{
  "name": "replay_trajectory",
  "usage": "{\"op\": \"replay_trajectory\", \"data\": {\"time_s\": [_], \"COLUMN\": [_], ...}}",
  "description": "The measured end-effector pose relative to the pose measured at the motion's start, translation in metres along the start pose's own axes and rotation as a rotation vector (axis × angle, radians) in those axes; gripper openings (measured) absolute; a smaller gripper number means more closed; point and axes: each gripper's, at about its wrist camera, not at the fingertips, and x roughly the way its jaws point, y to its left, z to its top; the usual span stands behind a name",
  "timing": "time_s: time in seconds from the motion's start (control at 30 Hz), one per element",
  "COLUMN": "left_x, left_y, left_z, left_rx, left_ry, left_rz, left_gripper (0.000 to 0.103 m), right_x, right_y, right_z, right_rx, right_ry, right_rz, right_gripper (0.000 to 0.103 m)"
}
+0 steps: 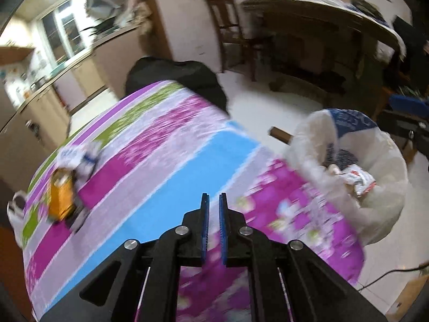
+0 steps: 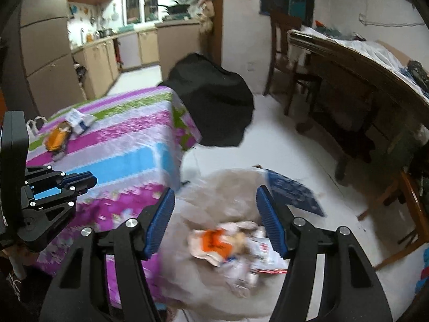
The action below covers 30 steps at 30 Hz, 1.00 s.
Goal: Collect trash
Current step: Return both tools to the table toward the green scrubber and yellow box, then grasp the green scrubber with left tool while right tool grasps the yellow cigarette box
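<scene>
Collecting table trash into a white bag on the floor; partway done, by the look of it.

Left wrist view: left gripper [image 1: 213,206] over the striped tablecloth [image 1: 171,161], jaws nearly together, nothing between them. An orange packet [image 1: 60,196] and a crumpled white wrapper [image 1: 76,155] lie touching each other near the far corner of the table, not yet picked up. The white bag [image 1: 375,196] stands open just beside the table's edge, wrappers already inside. Right wrist view: right gripper [image 2: 215,217] hangs above the bag's mouth, jaws about half open and empty; an orange-and-white wrapper [image 2: 214,244] lies in the bag below. Judged remaining: the two items on the cloth.
</scene>
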Motion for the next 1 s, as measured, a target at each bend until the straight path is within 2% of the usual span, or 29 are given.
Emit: {"op": "replay_trajectory", "data": {"time_s": [0.17, 0.3, 0.5, 0.6, 0.67, 0.83, 1.0], "left_x": [-0.013, -0.022, -0.041, -0.049, -0.054, -0.059, -0.057], "left_y": [0.056, 0.103, 0.155, 0.178, 0.198, 0.249, 0.287], "left_z": [-0.032, -0.060, -0.090, -0.102, -0.112, -0.139, -0.156], "left_rx": [-0.106, -0.197, -0.283, -0.313, -0.344, -0.446, -0.555], "left_ry": [0.007, 0.025, 0.023, 0.019, 0.019, 0.048, 0.068], "left_rz": [0.051, 0.100, 0.231, 0.299, 0.329, 0.369, 0.366], "left_gripper": [0.020, 0.022, 0.023, 0.024, 0.029, 0.030, 0.030], "right_x": [0.014, 0.027, 0.042, 0.049, 0.053, 0.063, 0.088], "right_y": [0.039, 0.075, 0.126, 0.168, 0.196, 0.250, 0.299], "right_z": [-0.003, -0.002, 0.011, 0.022, 0.030, 0.048, 0.065], "right_rx": [0.000, -0.018, -0.066, -0.136, -0.182, -0.263, -0.313], "right_ry": [0.015, 0.039, 0.052, 0.041, 0.034, 0.007, 0.030], "right_rz": [0.094, 0.153, 0.233, 0.285, 0.326, 0.391, 0.451], "right_gripper": [0.056, 0.055, 0.054, 0.054, 0.054, 0.054, 0.055]}}
